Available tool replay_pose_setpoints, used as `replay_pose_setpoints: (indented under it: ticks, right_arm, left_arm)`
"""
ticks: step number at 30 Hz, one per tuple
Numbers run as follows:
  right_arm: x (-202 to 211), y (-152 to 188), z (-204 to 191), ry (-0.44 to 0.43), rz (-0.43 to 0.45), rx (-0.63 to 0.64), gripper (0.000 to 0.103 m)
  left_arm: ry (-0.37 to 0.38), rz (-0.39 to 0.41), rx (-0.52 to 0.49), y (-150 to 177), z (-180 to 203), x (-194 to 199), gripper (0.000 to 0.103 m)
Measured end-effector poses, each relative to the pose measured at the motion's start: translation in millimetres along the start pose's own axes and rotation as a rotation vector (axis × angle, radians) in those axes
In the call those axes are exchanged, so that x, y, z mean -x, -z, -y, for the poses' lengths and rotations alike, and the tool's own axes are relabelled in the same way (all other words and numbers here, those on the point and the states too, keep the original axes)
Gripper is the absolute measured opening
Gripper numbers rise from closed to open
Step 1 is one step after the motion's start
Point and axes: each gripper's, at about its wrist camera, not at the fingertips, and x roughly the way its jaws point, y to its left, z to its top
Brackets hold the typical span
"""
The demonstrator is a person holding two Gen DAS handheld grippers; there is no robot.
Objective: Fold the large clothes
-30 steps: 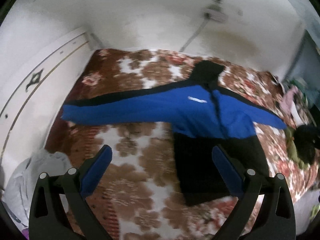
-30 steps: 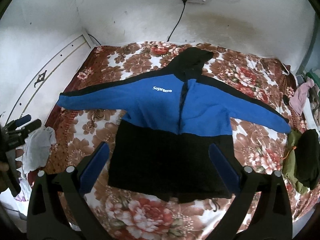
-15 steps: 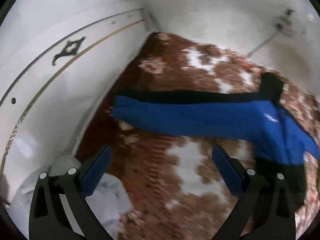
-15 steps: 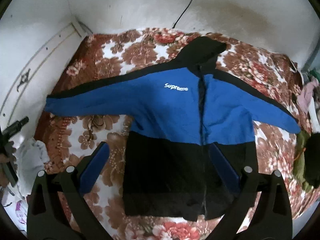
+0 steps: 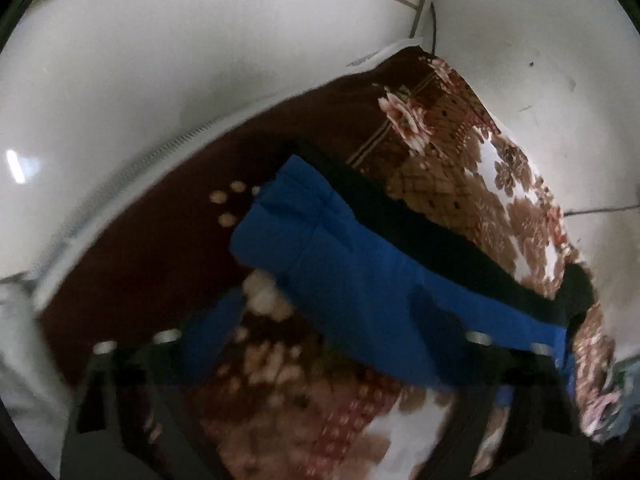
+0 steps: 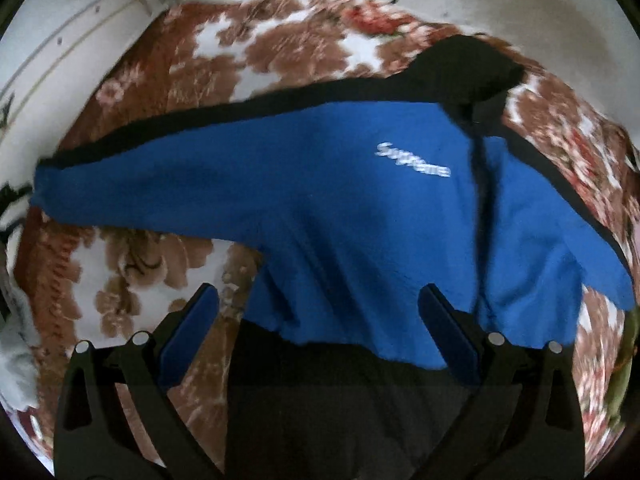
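Note:
A blue and black hooded jacket (image 6: 360,208) lies spread flat on a floral blanket (image 6: 280,40), sleeves out to both sides, with a white logo on the chest. In the left wrist view its left sleeve (image 5: 360,272) runs across the frame, cuff end toward the upper left. My left gripper (image 5: 324,320) is open and empty, close above that sleeve near the cuff; the view is blurred. My right gripper (image 6: 320,308) is open and empty, low over the jacket's body where blue meets black.
A white bed board (image 5: 140,80) and white wall (image 5: 540,60) border the blanket at the left. A pale cloth (image 6: 16,352) lies off the blanket's left edge. Other clothes (image 6: 624,360) lie at the right edge.
Both grippers have dropped closer to the jacket. The left one swung left toward the sleeve cuff; the right one moved in over the jacket's body. Both stay open.

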Motion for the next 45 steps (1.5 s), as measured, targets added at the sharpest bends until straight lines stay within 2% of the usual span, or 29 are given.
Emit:
replay_pose_setpoints:
  ticks: [2, 4, 6, 10, 12, 13, 15, 18, 20, 23, 28, 31, 32, 35, 37, 40, 42, 45]
  right_arm:
    - [-20, -2, -5, -0.011, -0.012, 0.014, 0.098]
    - [-40, -3, -8, -0.028, -0.023, 0.012, 0.098]
    - [-56, -3, -7, -0.05, -0.027, 0.013, 0.098]
    - [-79, -4, -11, -0.076, -0.024, 0.04, 0.098]
    - [-88, -4, -12, -0.081, -0.023, 0.048, 0.098]
    - [-91, -5, -13, -0.087, -0.021, 0.05, 0.098]
    - [-99, -4, -15, -0.091, -0.013, 0.065, 0.098]
    - [-111, -1, -21, -0.073, -0.007, 0.098, 0.098]
    - [-117, 1, -18, -0.1, -0.013, 0.053, 0.098]
    - [-126, 9, -19, -0.085, -0.002, 0.064, 0.099]
    - [-134, 21, -26, -0.054, 0.06, 0.122, 0.1]
    - [-136, 28, -30, -0.028, 0.104, 0.139, 0.1]
    - [-137, 30, -32, -0.017, 0.12, 0.143, 0.1]
    - [-136, 33, -32, -0.005, 0.151, 0.141, 0.1]
    - [-135, 34, -33, 0.0, 0.161, 0.144, 0.1]
    - [-134, 35, -41, 0.04, 0.171, 0.182, 0.099]
    - [-134, 35, -43, 0.053, 0.179, 0.192, 0.099]
    - [-133, 36, -41, 0.036, 0.184, 0.189, 0.099]
  left_arm:
    - [-0.02, -0.021, 0.011, 0, -3, -17, 0.062]
    - [-0.039, -0.061, 0.005, 2, -4, -32, 0.048]
    - [-0.03, -0.074, 0.016, 6, -4, -42, 0.04]
    - [-0.061, -0.068, 0.026, 5, -6, -52, 0.042]
    - [-0.054, -0.056, 0.043, 4, -7, -54, 0.038]
    - [-0.047, -0.044, 0.033, 4, -5, -54, 0.024]
    - [-0.013, -0.038, 0.022, 1, -1, -52, 0.01]
    - [0.05, 0.001, 0.056, -7, 9, -38, 0.008]
    - [0.104, 0.039, 0.072, -10, 19, -21, 0.007]
    - [0.188, 0.084, 0.025, -14, 52, 4, 0.006]
    - [0.351, 0.159, -0.068, -17, 128, 36, 0.006]
    - [0.463, 0.209, -0.143, -17, 195, 50, 0.006]
    - [0.516, 0.214, -0.171, -16, 228, 55, 0.006]
    - [0.598, 0.223, -0.257, -3, 301, 65, 0.006]
    - [0.635, 0.212, -0.34, 19, 360, 73, 0.006]
    - [0.742, 0.143, -0.365, 53, 429, 71, 0.006]
    - [0.787, 0.116, -0.435, 99, 488, 70, 0.006]
    - [0.789, 0.089, -0.573, 176, 564, 62, 0.006]
